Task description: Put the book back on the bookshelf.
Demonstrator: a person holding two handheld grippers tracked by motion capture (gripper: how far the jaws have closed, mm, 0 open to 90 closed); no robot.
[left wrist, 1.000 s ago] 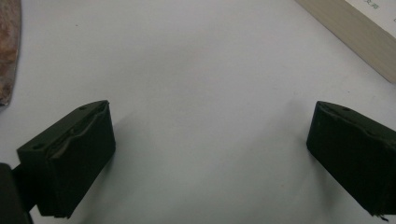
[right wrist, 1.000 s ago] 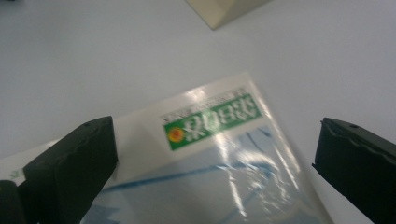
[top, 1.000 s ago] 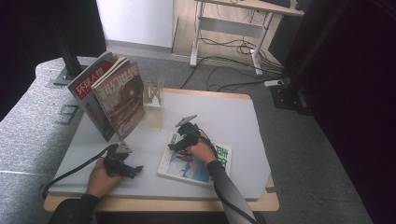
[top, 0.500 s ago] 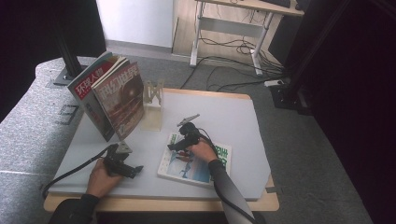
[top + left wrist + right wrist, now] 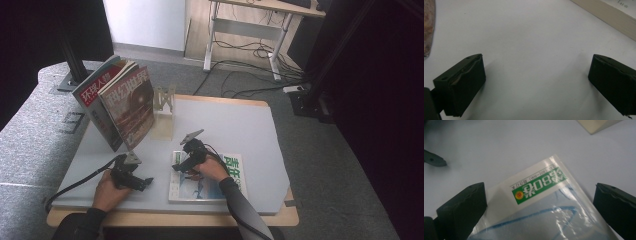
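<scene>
Right gripper hovers over the far left corner of the magazine, which lies flat near the front edge of the table. Jaws released, wide apart, straddling the corner in the right gripper view; nothing held. Left gripper rests on the table near the front left, jaws also spread, empty.

Risk: the cover is glossy and thin. A pinch at the corner may catch only the top sheet, so pages fan open or the cover creases. The flat-lying spine gives no lip; jaws could skid off.
</scene>
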